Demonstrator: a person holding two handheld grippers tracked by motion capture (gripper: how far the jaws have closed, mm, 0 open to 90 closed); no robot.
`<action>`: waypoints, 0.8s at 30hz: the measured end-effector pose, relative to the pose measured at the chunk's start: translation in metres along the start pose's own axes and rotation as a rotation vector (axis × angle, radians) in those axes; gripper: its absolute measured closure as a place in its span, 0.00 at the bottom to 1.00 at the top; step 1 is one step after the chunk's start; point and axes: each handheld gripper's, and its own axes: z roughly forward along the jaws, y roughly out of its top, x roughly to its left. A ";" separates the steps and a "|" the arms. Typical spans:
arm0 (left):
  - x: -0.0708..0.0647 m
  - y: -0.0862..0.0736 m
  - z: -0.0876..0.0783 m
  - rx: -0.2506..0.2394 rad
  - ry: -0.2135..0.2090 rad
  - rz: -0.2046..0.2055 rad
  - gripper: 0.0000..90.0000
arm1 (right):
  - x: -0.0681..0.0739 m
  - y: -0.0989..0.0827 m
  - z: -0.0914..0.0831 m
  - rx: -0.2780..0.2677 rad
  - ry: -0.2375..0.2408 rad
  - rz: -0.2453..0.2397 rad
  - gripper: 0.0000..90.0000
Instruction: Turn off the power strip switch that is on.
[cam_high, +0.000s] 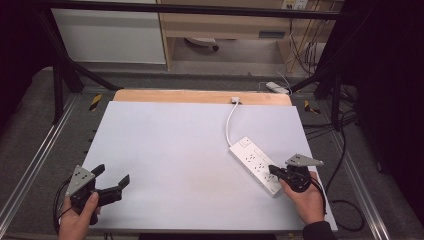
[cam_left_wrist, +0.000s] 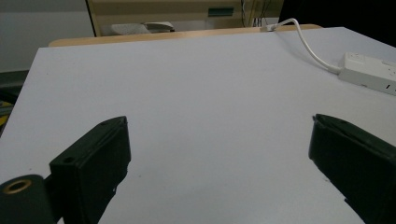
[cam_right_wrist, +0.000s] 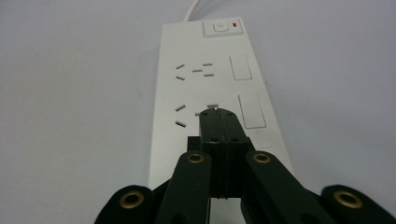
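Observation:
A white power strip (cam_high: 254, 165) lies slantwise on the right half of the white table, its cable (cam_high: 230, 122) running to the far edge. In the right gripper view the power strip (cam_right_wrist: 219, 84) shows a switch with a red light at its far end and several sockets. My right gripper (cam_high: 272, 171) is shut, jaws pressed together with nothing between them, and their tips (cam_right_wrist: 215, 112) hover over the strip's middle sockets. My left gripper (cam_high: 114, 175) rests at the table's near left corner, open wide and empty; its own view shows the left gripper (cam_left_wrist: 219, 130) over bare table and the power strip (cam_left_wrist: 369, 72) far off to the right.
The white table top (cam_high: 175, 150) has a wooden strip (cam_high: 200, 96) along its far edge. Black frame bars stand at the far left and far right. Cables trail on the grey floor (cam_high: 350, 150) right of the table. A cabinet stands beyond.

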 end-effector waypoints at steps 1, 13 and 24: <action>0.000 0.000 0.000 0.000 0.000 0.000 0.06 | 0.001 0.000 0.001 -0.004 0.004 -0.004 1.00; 0.000 0.000 0.000 -0.001 0.001 0.000 0.06 | 0.011 0.007 0.006 -0.013 0.027 -0.013 1.00; 0.000 0.000 0.000 -0.002 0.002 0.001 0.06 | 0.016 0.011 0.007 -0.039 0.048 0.006 0.94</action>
